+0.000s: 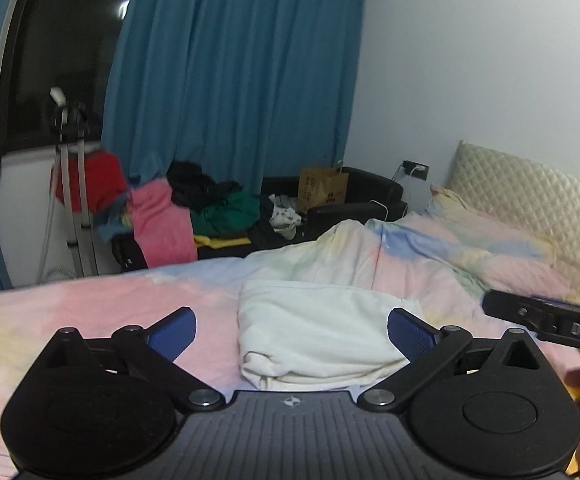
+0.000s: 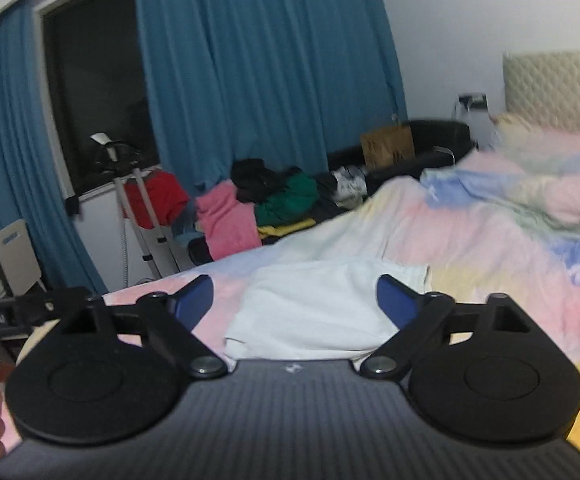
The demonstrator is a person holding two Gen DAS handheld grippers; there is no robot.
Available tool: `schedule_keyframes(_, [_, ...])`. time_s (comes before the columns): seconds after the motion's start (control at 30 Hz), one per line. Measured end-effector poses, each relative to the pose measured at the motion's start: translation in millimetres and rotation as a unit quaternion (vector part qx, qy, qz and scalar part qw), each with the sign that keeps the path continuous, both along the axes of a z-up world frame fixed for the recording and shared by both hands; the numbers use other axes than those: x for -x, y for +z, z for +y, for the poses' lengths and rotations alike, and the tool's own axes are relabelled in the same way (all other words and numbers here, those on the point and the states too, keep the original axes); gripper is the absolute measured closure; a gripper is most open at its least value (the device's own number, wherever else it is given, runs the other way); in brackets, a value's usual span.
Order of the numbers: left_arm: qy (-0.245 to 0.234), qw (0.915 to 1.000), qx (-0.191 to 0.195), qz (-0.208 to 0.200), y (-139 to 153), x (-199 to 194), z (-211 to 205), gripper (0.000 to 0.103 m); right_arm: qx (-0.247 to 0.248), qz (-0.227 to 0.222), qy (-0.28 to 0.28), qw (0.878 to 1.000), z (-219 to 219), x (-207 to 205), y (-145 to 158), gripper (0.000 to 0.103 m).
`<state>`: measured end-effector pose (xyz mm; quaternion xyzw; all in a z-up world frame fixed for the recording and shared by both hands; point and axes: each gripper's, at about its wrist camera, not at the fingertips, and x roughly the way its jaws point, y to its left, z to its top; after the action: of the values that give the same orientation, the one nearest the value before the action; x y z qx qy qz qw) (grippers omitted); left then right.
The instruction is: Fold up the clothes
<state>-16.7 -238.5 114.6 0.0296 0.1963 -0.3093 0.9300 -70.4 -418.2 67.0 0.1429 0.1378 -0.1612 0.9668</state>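
A folded white garment (image 1: 313, 332) lies on the pastel bedspread (image 1: 90, 308), just ahead of both grippers; it also shows in the right wrist view (image 2: 313, 304). My left gripper (image 1: 291, 332) is open and empty, its blue pads (image 1: 174, 332) apart on either side of the garment's near end. My right gripper (image 2: 295, 304) is open and empty too, raised above the garment's near edge. The right gripper's body (image 1: 549, 320) shows at the right of the left wrist view. The left gripper's body (image 2: 18, 312) shows at the left of the right wrist view.
A bunched duvet (image 1: 429, 256) and pillow (image 1: 461, 200) lie toward the quilted headboard (image 1: 529, 196). Beyond the bed a black sofa (image 1: 369, 192) holds a pile of coloured clothes (image 1: 194, 208) and a paper bag (image 1: 321, 190). A garment steamer stand (image 1: 70, 184) and blue curtains (image 1: 230, 72) are behind.
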Motion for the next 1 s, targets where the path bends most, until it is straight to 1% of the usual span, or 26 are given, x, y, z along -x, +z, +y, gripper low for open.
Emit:
schedule_keyframes(0.13, [-0.006,0.9999,0.008,-0.01,-8,36,16,0.0,0.024,-0.004,0.001,1.0,26,16,-6,0.014])
schedule_keyframes(0.23, [0.003,0.9997,0.007,-0.024,-20,56,28,0.0,0.035,-0.012,-0.005,0.999,44,24,-14,0.014])
schedule_keyframes(0.33, [0.014,0.9996,0.003,-0.025,-34,65,36,0.0,0.051,-0.016,-0.011,0.999,60,28,-25,0.014])
schedule_keyframes(0.47, [0.023,0.9994,0.019,-0.018,-55,65,48,0.0,0.059,-0.015,-0.024,0.998,69,28,-49,0.014])
schedule_keyframes(0.57, [0.037,0.999,0.015,-0.018,-67,63,52,0.0,0.077,-0.003,-0.031,0.997,74,23,-65,0.014])
schedule_keyframes(0.67, [0.037,0.999,0.016,-0.018,-73,60,55,0.0,0.084,0.008,-0.039,0.996,76,18,-79,0.014])
schedule_keyframes(0.83, [0.041,0.9986,0.018,-0.03,-76,58,54,0.0,0.082,0.024,-0.06,0.995,75,12,-87,0.014])
schedule_keyframes(0.93, [0.04,0.9988,0.022,-0.021,-80,54,55,0.0,0.079,0.04,-0.061,0.994,76,7,-92,0.014])
schedule_keyframes(1.0, [0.039,0.999,0.016,-0.016,-84,52,53,0.0,0.079,0.044,-0.061,0.994,77,5,-94,0.014])
